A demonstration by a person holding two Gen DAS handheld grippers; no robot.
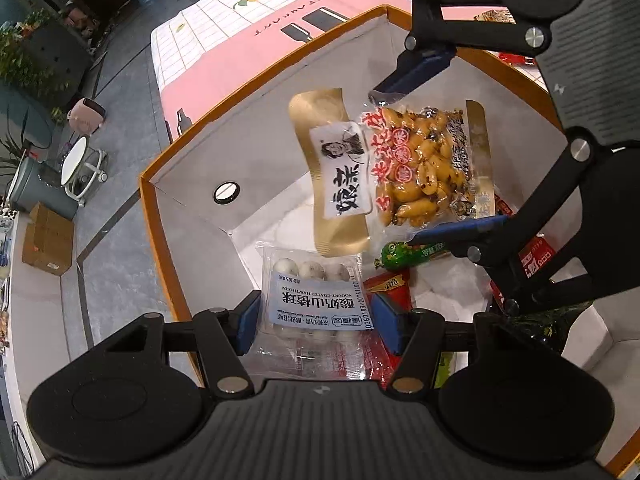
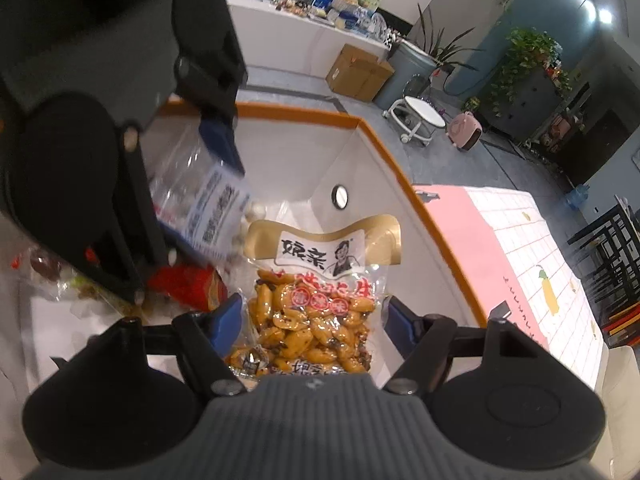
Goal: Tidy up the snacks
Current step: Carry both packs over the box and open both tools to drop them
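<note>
Both grippers holding snack packs over the orange-rimmed white box (image 1: 256,92)

The right gripper (image 2: 314,320), angling down, is clasping the clear gold-topped peanut bag (image 2: 316,320) between its pads; the left gripper (image 1: 316,316) is likewise clamping the clear tray of white yogurt-coated balls (image 1: 316,300).

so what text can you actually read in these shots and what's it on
"酸奶山楂球" and "YOGURT-COATED HAWTHORN": label of the clear hawthorn ball pack, held in the left tool.
"娘亲": white panel on the gold peanut bag, held in the right tool.
Red circles and side print on the peanut bag: too blurred.
Tablecloth lettering: inverted, unclear.
</note>
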